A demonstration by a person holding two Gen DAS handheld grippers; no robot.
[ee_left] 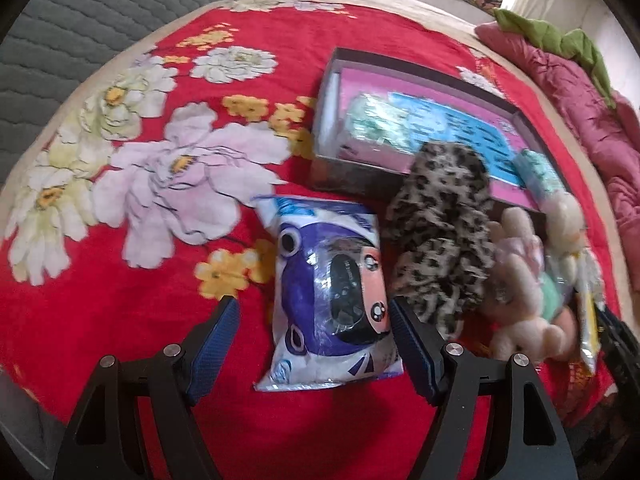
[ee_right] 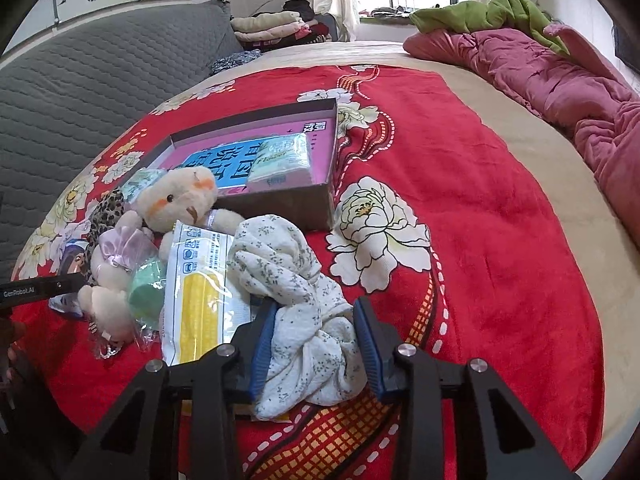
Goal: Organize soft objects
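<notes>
A white floral cloth (ee_right: 288,276) lies bunched on the red flowered blanket (ee_right: 480,240), and my right gripper (ee_right: 317,306) is shut on its near end, both blue pads pressing it. To its left lie a yellow-striped packet (ee_right: 204,300), a cream teddy bear (ee_right: 180,200) and a leopard-print cloth (ee_right: 106,212). My left gripper (ee_left: 313,304) stands open over a purple-and-white cartoon packet (ee_left: 328,300), one finger on each side without touching it. The leopard-print cloth (ee_left: 440,232) and the bear (ee_left: 520,280) sit just right of it. Behind them a shallow cardboard box (ee_right: 280,200) holds a tissue pack (ee_right: 280,156).
A grey quilted cushion (ee_right: 100,72) runs along the left side of the bed. A pink quilt (ee_right: 560,80) with a green cloth (ee_right: 480,12) on it lies at the far right. Folded clothes (ee_right: 272,26) are stacked at the back. A green item in clear wrap (ee_right: 146,288) rests by the bear.
</notes>
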